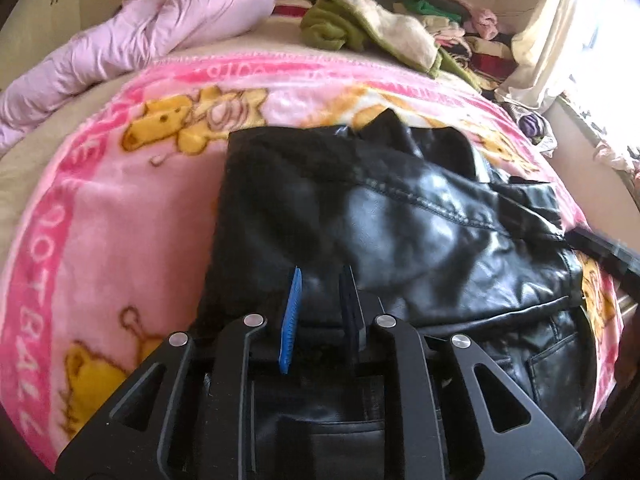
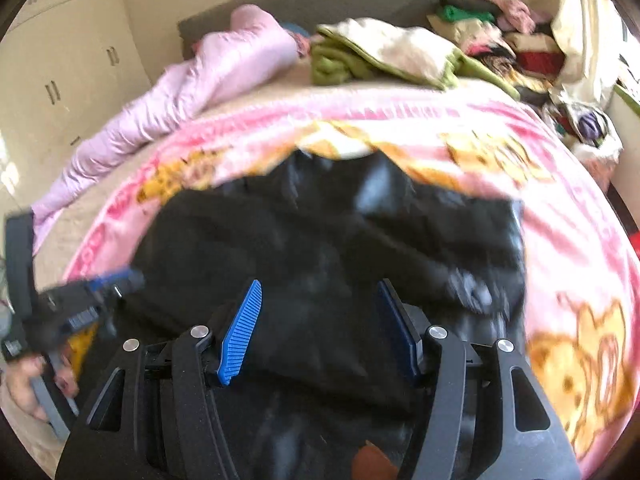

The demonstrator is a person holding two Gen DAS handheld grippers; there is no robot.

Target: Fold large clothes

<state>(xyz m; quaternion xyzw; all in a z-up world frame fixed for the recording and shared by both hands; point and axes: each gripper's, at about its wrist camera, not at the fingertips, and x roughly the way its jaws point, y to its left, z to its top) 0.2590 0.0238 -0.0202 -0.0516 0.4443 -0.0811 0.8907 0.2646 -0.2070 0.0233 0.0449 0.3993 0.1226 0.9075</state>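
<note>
A black leather jacket (image 1: pixel 400 220) lies partly folded on a pink cartoon blanket (image 1: pixel 120 208) on the bed. My left gripper (image 1: pixel 320 276) hovers over the jacket's near edge, its jaws a narrow gap apart with nothing between them. In the right wrist view the jacket (image 2: pixel 320 248) is blurred; my right gripper (image 2: pixel 320 288) is wide open above it, empty. The left gripper (image 2: pixel 100 284) shows at the far left of that view, at the jacket's left edge. The right gripper's tip (image 1: pixel 608 248) shows at the right edge of the left wrist view.
A pink quilt (image 1: pixel 140 36) lies at the back left. A green and cream blanket (image 1: pixel 368 28) and a pile of clothes (image 1: pixel 480 40) sit at the back right. A curtain (image 1: pixel 552 40) hangs at the right. Wardrobe doors (image 2: pixel 60 72) stand left.
</note>
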